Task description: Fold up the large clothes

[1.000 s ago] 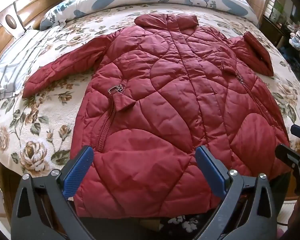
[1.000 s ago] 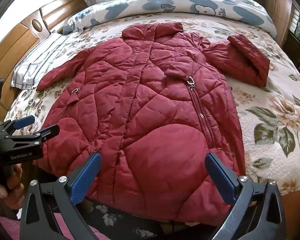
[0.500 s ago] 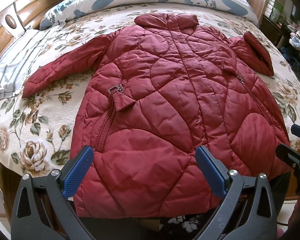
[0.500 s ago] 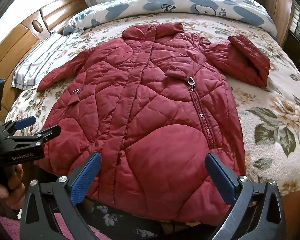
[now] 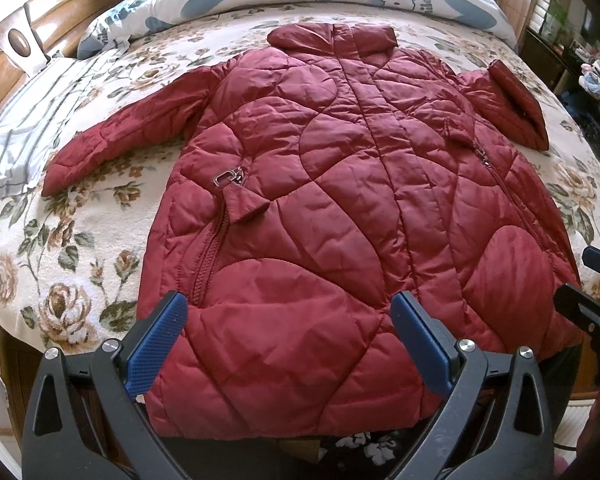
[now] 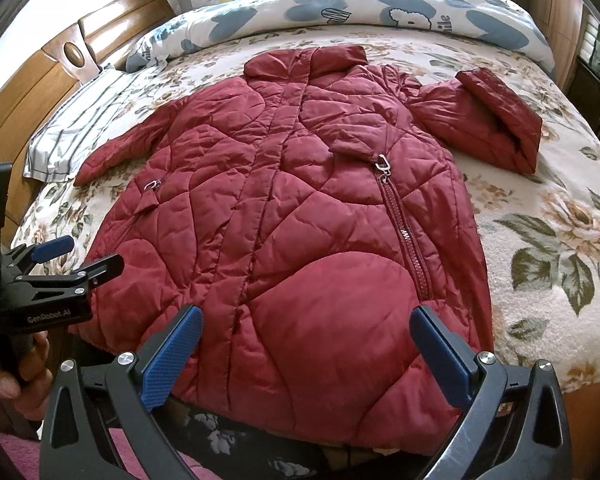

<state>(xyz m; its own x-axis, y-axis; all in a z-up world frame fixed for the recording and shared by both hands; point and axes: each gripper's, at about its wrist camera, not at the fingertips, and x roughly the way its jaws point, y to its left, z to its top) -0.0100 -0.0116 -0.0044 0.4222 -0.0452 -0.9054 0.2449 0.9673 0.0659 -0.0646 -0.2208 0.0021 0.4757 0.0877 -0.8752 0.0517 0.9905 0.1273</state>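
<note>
Item: red quilted puffer coat (image 5: pixel 340 208), spread front-up on the floral bedspread (image 5: pixel 72 248), collar (image 5: pixel 332 38) at its far end, hem nearest me and hanging slightly over the bed's edge.
Sleeves: the one on the headboard side of the coat (image 5: pixel 120 136) lies stretched out flat; the other (image 6: pixel 484 120) is folded back on itself beside the coat's shoulder.
Pocket zips: one on each front panel, pulls (image 6: pixel 382 166) showing.
Beyond the collar: rolled blue-and-white cartoon duvet (image 6: pixel 380 12). Beside the stretched sleeve: striped pillow (image 5: pixel 24 120) against the wooden headboard (image 6: pixel 40 80).
My left tool (image 5: pixel 288 344): released, blue pads (image 5: pixel 158 344) spread wide, hovering over the hem, touching nothing.
My right tool (image 6: pixel 306 356): likewise released, over the hem's other half.
</note>
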